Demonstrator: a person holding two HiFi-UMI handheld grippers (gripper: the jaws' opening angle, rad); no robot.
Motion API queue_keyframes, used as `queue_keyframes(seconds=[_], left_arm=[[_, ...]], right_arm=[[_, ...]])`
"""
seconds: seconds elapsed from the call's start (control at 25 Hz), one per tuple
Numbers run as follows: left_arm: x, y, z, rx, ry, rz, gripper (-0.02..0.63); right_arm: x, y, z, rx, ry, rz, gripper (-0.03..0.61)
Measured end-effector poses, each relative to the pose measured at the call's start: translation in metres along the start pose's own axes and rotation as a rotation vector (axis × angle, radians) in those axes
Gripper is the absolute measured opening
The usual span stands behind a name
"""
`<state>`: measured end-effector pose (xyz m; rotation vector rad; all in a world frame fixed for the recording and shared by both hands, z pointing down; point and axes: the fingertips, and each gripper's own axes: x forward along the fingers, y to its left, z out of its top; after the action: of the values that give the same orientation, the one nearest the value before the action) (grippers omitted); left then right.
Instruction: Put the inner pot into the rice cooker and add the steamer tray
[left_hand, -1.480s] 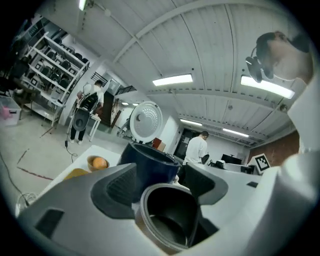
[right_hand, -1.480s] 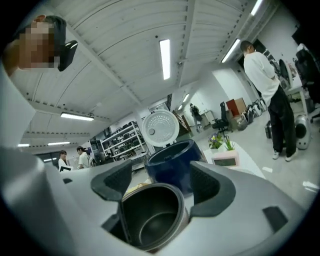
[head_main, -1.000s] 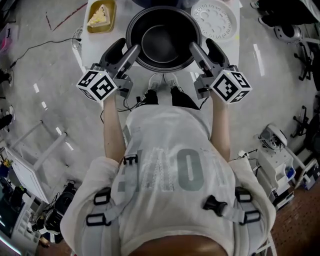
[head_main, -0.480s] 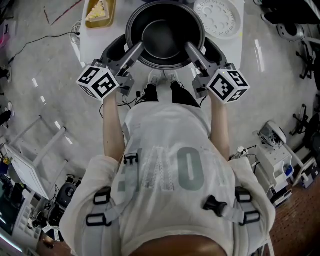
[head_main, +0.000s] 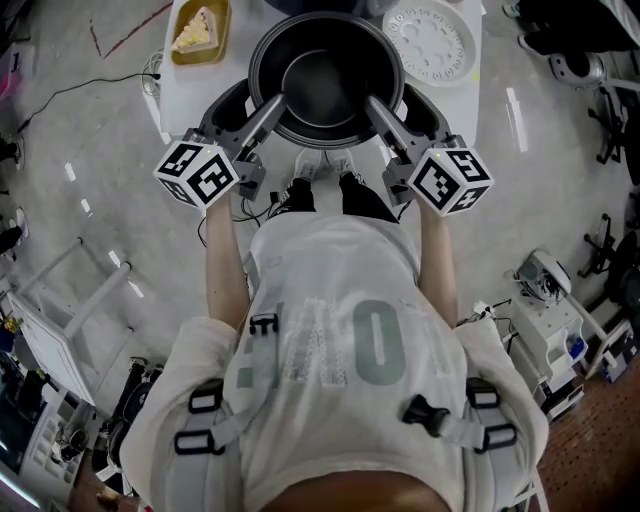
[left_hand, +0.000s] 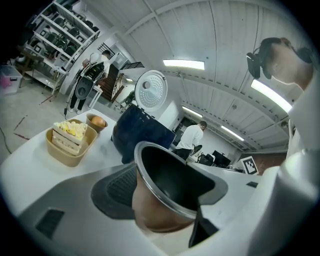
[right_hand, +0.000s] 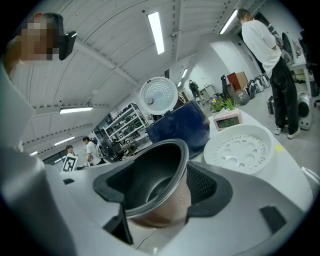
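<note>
Desk's (head_main: 185, 95) near edge: our pot (head_main: 325, 80).
Left fingers (left_hand: 117, 187): wide, astride its rim.
Right fingers (right_hand: 206, 184): likewise, just closing.
Behind: cooker (left_hand: 140, 137); tray (head_main: 430, 40) right.

Rice cooker (left_hand: 142, 135) just behind inner pot (left_hand: 170, 185)

Room: open lab/workshop, bright overhead strips.

Grey polished concrete floor (head_main: 90, 160) with glare streaks, red marks (head_main: 140, 28) top left, and a black cable (head_main: 95, 88) snaking toward the white table (head_main: 185, 90). A white tube frame (head_main: 105, 285) sits at left and black wheeled bases (head_main: 580, 65) at right. A reddish-brown strip (head_main: 600, 440) of flooring shows bottom right. The ceiling (left_hand: 225, 50) is white ribbed panelling, lit by long strip lights (left_hand: 183, 64). Metal shelving racks (left_hand: 55, 30) loaded with gear line the far side. A person in a white shirt (left_hand: 192, 139) is in the distance, and a second person (right_hand: 262, 42) stands beyond the table.
</note>
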<state>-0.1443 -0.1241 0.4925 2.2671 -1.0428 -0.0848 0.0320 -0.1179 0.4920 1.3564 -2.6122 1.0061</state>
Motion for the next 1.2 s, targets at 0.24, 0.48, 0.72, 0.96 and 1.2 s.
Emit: queue_keyframes(seconds=[0.24,0.48,0.72,0.96,1.2], left_arm=[[-0.005,-0.004,0.003,0.013,-0.019,0.005,0.293],[-0.015,-0.021,0.025,0.089,-0.085,0.018,0.293],[-0.031,-0.026,0.055,0.156,-0.152,0.030,0.293],[-0.050,-0.043,0.098,0.225,-0.240,0.028,0.293],[-0.064,-0.065,0.137,0.314,-0.299,0.029,0.293]], right_arm=[[-0.003,0.007,0.010,-0.071,-0.011,0.027,0.308],[-0.012,0.022,0.032,-0.145,-0.069,0.071,0.282],[-0.008,0.046,0.055,-0.139,-0.129,0.147,0.270],[-0.006,0.074,0.084,-0.252,-0.169,0.183,0.250],[-0.013,0.102,0.118,-0.347,-0.218,0.216,0.250]])
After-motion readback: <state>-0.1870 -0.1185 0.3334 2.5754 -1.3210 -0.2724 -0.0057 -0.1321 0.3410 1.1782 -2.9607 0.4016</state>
